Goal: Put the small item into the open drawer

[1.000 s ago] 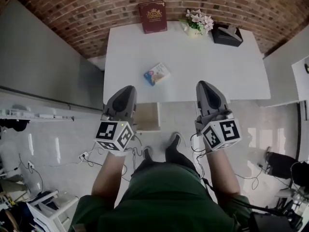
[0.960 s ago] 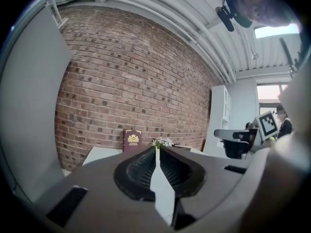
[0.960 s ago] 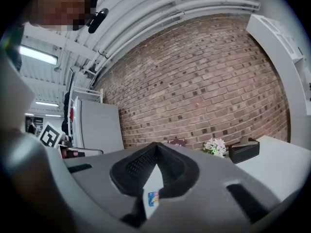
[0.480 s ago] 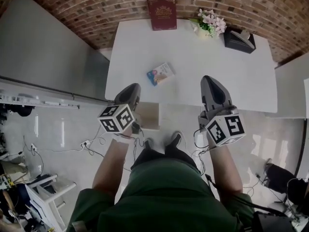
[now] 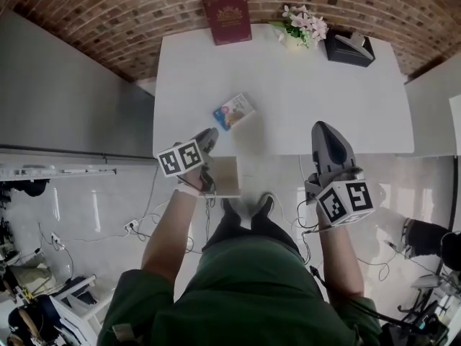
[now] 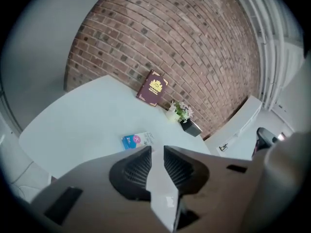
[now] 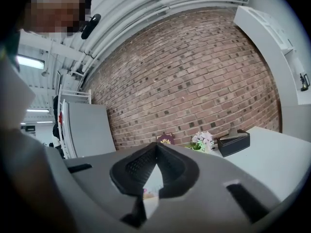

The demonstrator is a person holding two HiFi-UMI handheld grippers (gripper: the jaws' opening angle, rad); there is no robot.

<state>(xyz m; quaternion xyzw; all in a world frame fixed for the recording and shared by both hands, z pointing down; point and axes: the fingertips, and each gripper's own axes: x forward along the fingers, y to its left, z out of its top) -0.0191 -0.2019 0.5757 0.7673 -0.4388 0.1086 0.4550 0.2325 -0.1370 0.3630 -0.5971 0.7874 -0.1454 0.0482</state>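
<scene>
The left gripper (image 5: 208,137) hangs at the near edge of a white table (image 5: 288,92), just beside the open drawer (image 5: 225,177), its jaws parting with nothing between them. The small packet (image 5: 233,111) lies flat on the tabletop just beyond, touching neither tool. Farther right, the right gripper (image 5: 323,128) hovers with jaws pressed together, empty. A red book (image 5: 227,18), flowers (image 5: 302,27) and a black box (image 5: 349,49) line the brick wall.

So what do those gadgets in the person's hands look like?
Both the left gripper and right gripper are grey wedges with dark ribbed fingers, each carrying a white cube of black square markers. Thin cables trail off them. The person wears green clothes, forearms bare. The left one's fingers are opening, nothing between them.
</scene>
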